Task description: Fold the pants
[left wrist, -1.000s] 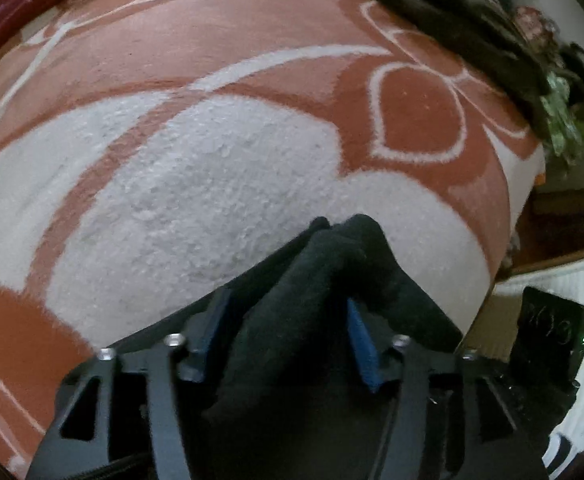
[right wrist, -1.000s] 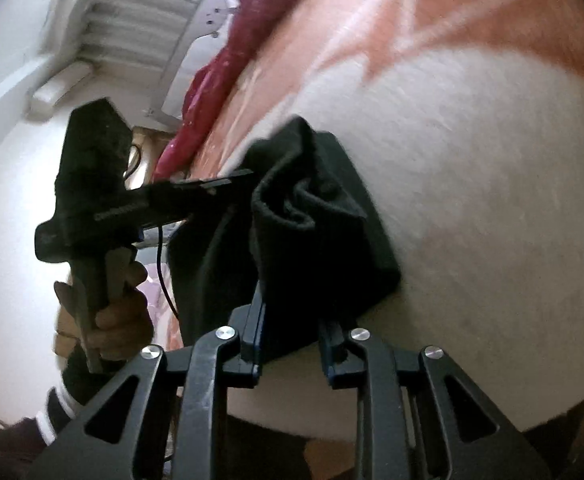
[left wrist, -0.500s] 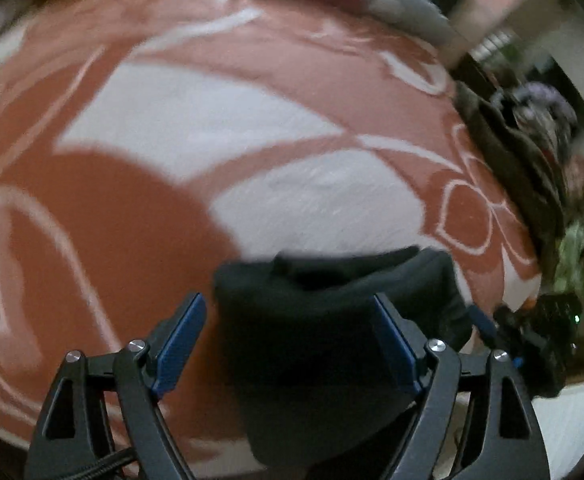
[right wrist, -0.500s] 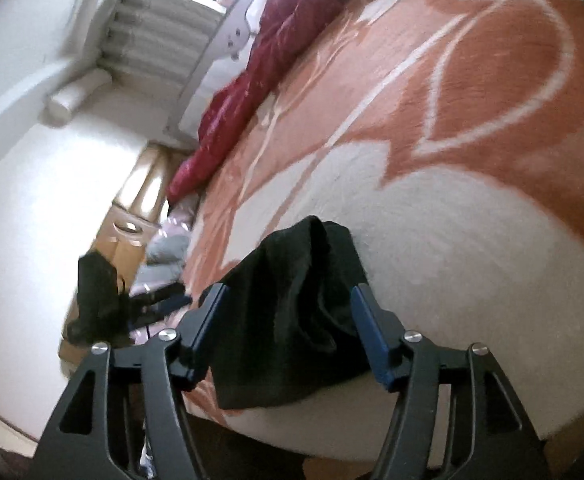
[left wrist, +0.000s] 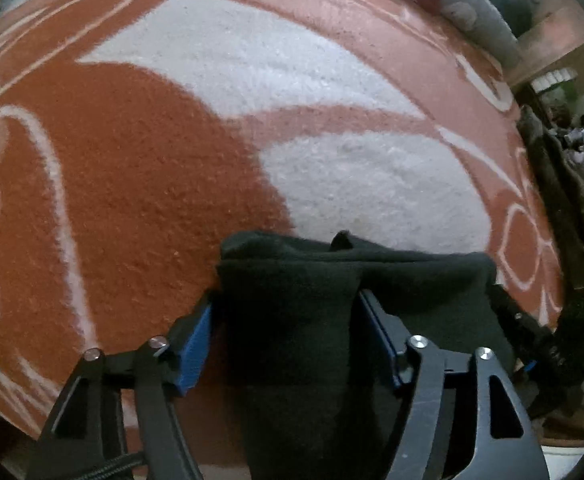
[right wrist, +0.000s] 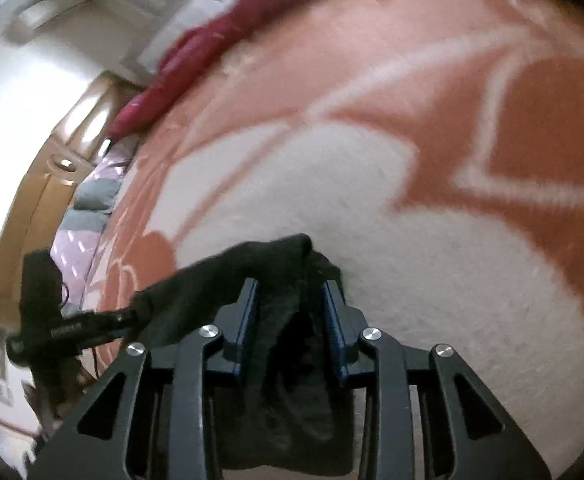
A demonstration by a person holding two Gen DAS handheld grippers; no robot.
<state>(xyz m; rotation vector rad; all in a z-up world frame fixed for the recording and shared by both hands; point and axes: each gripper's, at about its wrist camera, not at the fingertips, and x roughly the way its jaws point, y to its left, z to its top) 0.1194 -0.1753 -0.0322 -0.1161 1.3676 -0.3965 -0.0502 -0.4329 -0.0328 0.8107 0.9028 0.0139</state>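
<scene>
On the bed, at the near edge of the orange-and-white blanket (left wrist: 139, 184), I work both ends of the black pants (left wrist: 292, 320), which lie bunched in a thick fold right at that edge. My left gripper (left wrist: 283, 332) straddles one end of the bundle — its jaws are closing, the cloth between the blue pads (left wrist: 193, 344), the pad nearer the orange patch not clearly pressing yet. My right gripper (right wrist: 289, 312) has the other end between its fingers, jaws closing too and the dark fabric (right wrist: 287, 344) packed between the pads, apparently already pinched. In the right wrist view the pants stretch away from that gripper toward the other gripper at the blanket's edge, beside the wooden cabinet. The risk, as I judge it: the bundle is layered, so either gripper may catch only the top layers and the fold would come apart when lifted — and because the pants sit at the blanket's edge, a loose end could slide off the bed. Pulling the two ends unevenly would skew the fold.
</scene>
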